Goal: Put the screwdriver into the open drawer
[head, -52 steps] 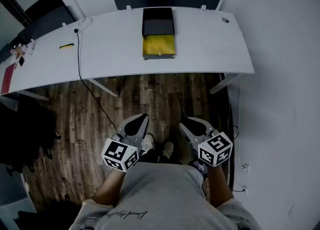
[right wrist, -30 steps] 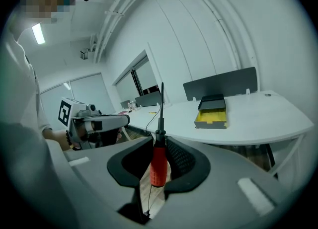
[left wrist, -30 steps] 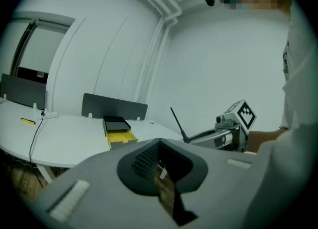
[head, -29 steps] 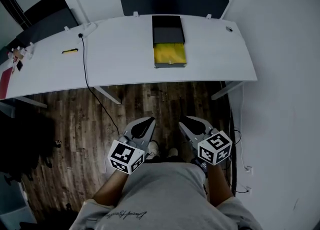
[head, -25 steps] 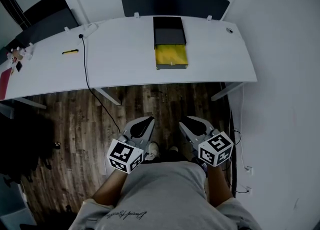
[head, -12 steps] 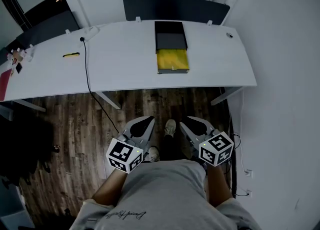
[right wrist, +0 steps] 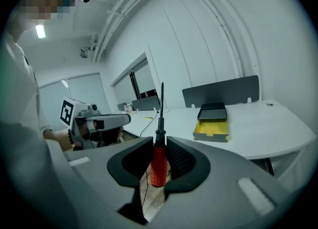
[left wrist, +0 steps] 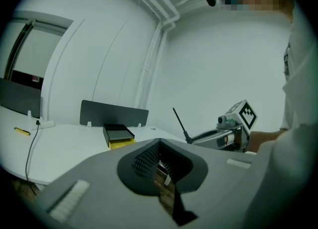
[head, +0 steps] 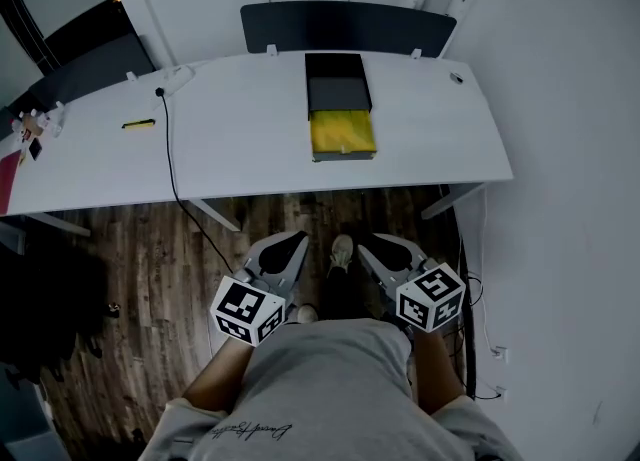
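My right gripper (right wrist: 159, 146) is shut on a screwdriver (right wrist: 158, 162) by its red handle, the dark shaft standing upright above the jaws. In the left gripper view that shaft (left wrist: 180, 124) rises from the right gripper (left wrist: 198, 137). My left gripper (left wrist: 159, 146) is shut with nothing in it. In the head view both grippers, left (head: 295, 240) and right (head: 368, 243), hang side by side over the floor, well short of the desk. On the white desk (head: 240, 139) a black drawer unit (head: 338, 84) has its yellow drawer (head: 342, 134) pulled out; the open drawer (right wrist: 212, 128) also shows ahead in the right gripper view.
A small yellow object (head: 137, 124), a power strip (head: 174, 76) and a black cable (head: 166, 159) trailing to the wooden floor (head: 150, 269) are at the desk's left. A dark partition (head: 345, 24) backs the desk. A white wall (head: 570, 199) runs on the right. A shoe (head: 340, 249) shows between the grippers.
The person has stepped toward the desk, and a shoe now shows between the grippers. Both grippers keep their place before the body, with the screwdriver still in the right one.
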`<state>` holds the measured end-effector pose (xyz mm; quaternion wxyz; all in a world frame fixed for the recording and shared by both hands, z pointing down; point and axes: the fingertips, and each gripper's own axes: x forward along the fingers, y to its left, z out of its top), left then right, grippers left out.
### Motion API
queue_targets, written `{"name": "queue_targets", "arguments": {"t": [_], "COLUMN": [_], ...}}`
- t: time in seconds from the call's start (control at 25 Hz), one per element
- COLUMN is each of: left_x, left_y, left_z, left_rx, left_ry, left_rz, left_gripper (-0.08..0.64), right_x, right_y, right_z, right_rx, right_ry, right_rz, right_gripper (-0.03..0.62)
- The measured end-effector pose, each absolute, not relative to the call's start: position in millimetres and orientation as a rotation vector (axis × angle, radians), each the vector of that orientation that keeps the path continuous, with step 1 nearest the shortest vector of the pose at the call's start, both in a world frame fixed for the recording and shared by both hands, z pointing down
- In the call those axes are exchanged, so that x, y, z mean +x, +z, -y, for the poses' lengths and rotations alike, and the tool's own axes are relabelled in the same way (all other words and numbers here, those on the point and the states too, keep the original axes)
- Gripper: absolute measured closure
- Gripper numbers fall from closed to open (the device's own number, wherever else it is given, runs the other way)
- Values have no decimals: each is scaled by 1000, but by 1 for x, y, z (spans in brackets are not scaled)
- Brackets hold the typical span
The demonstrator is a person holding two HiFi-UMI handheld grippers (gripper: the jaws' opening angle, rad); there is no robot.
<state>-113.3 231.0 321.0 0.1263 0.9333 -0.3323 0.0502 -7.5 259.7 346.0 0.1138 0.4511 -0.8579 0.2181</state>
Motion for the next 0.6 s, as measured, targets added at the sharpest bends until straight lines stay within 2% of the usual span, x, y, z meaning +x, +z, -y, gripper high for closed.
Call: {"name": "queue_targets", "arguments": {"t": [0.6], "left_x": [-94], "left_y": [331], "left_z": [-167], "left_rx": [2695], "left_ry": [173], "left_rz": [988], "left_gripper": [560], "right_x": [12], "right_y": [363], "right_z": [-198], "right_rx": [1281], "right_ry": [645], "right_rz": [2506], "right_gripper": [491]}}
